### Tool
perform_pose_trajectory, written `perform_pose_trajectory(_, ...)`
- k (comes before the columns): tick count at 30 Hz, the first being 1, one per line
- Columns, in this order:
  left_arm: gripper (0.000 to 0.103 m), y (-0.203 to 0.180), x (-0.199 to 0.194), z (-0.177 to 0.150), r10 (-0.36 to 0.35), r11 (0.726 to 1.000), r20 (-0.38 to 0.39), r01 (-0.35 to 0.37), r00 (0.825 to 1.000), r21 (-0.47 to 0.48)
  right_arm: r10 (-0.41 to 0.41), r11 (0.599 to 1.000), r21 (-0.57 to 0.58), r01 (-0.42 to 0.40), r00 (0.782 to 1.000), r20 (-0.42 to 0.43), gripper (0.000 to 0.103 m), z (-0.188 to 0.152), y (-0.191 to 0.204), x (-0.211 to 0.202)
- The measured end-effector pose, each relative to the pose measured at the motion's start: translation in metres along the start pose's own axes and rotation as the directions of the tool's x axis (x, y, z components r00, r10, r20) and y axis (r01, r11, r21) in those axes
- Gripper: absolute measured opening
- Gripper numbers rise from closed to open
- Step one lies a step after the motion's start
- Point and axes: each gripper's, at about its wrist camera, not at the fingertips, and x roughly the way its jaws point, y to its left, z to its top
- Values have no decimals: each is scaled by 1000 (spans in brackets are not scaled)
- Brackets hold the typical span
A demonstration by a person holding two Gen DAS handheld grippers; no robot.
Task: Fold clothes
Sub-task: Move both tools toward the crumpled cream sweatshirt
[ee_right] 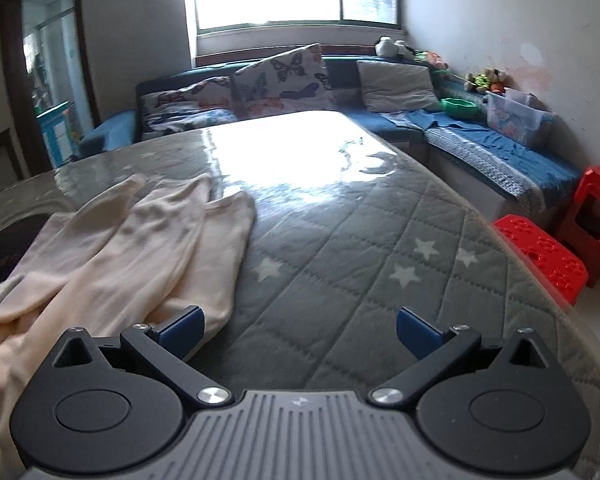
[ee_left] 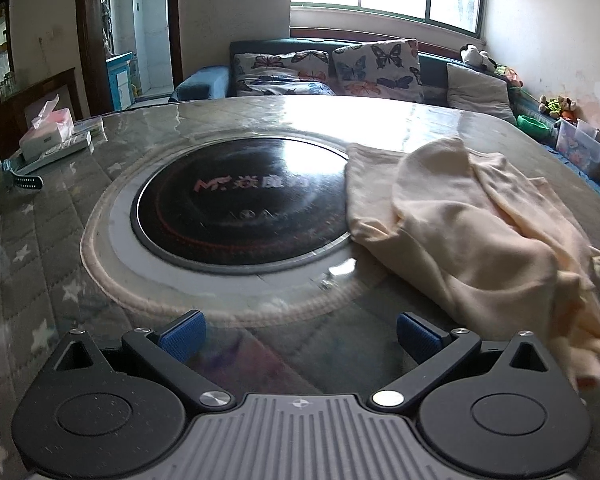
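Observation:
A cream-coloured garment [ee_left: 472, 240] lies crumpled on the glass-topped table, to the right of the black round cooktop [ee_left: 240, 200]. My left gripper [ee_left: 298, 334] is open and empty, above the table just left of the garment's near end. In the right wrist view the same garment [ee_right: 132, 248] lies at the left, its legs or sleeves spread away from me. My right gripper [ee_right: 300, 330] is open and empty, its left fingertip [ee_right: 184, 328] right at the garment's near edge.
The table [ee_right: 360, 248] has a grey quilted star cover under glass. A tissue box [ee_left: 52, 130], a remote and a watch lie at its far left. A blue sofa with butterfly cushions [ee_left: 376, 68] stands behind. Red stools [ee_right: 548, 256] stand at the right.

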Motion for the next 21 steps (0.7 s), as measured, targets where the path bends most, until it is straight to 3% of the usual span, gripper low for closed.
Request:
perform_pose_trajectory(7,103,-19,-25,-12,-27,1000,-1,27,1000,7,66,994,-90,-68,998,-20,103,-17,14,-32)
perform_pose_trajectory(14,103,-32,-43,-19,-33,999,-9,33,999,8,167,982,-85,-171,985,-45,103,-36,23,-61)
perform_pose_trajectory(21,103,-45,-54,-32,-33,999,-25,33,999,36,209,973,-84,-213,976,-61,103,-53,30,-78)
